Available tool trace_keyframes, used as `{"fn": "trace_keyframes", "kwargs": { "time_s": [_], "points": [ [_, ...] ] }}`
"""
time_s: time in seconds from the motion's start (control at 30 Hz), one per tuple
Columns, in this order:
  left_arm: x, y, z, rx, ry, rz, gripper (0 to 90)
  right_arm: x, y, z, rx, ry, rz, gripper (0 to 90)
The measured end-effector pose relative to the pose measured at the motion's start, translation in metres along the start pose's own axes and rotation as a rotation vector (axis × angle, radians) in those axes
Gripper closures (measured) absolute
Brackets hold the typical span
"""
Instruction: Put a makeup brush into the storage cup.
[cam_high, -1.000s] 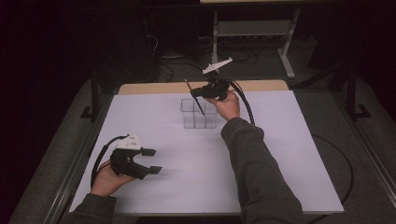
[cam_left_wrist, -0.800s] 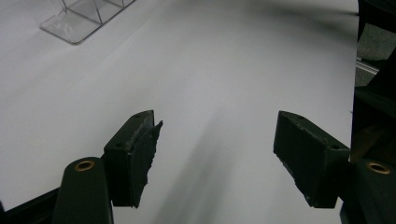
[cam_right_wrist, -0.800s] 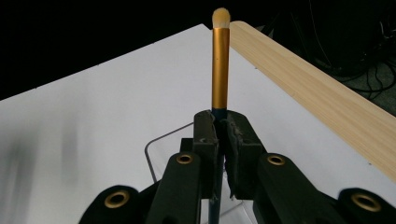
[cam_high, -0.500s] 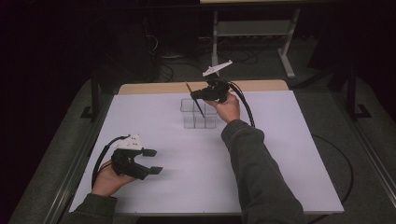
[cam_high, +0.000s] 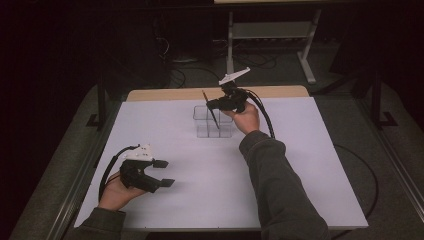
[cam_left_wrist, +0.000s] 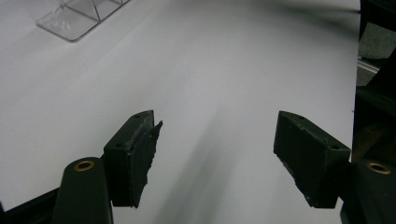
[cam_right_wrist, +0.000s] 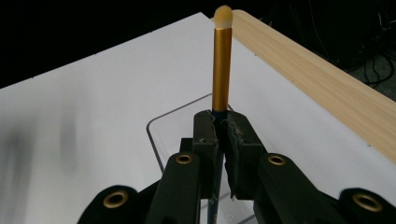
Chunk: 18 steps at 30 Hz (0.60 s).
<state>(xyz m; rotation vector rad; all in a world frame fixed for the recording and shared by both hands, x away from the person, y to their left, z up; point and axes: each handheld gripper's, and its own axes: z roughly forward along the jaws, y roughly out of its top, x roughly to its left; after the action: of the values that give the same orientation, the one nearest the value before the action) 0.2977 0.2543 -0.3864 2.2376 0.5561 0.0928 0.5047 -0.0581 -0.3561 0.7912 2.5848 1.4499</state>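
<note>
Item in hand: my right tongs (cam_high: 214, 103), clamped on the makeup brush (cam_right_wrist: 222, 65) over the clear organizer (cam_high: 213, 121), insertion unfinished; my left tongs (cam_high: 165, 173), wide open and empty, resting on the tabletop (cam_high: 300, 165).

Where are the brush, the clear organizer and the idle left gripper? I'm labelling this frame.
brush (cam_right_wrist: 222, 65): right gripper view, gold ferrule.
clear organizer (cam_high: 201, 114): high view, left wall.
left gripper (cam_high: 164, 173): high view, between its open fingertips.
</note>
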Motion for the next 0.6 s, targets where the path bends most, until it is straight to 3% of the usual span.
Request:
{"fn": "trace_keyframes", "kwargs": {
  "time_s": [0.43,0.6],
  "points": [
    [0.0010,-0.0010,0.0006,0.008,0.002,0.005,29.2,0.0019,-0.0075,0.0019,0.035,-0.009,-0.006,81.8],
    [0.0011,-0.0013,0.0007,0.009,0.007,-0.003,29.0,0.0026,-0.0073,-0.0002,0.044,-0.033,0.001,74.1]
  ]
}}
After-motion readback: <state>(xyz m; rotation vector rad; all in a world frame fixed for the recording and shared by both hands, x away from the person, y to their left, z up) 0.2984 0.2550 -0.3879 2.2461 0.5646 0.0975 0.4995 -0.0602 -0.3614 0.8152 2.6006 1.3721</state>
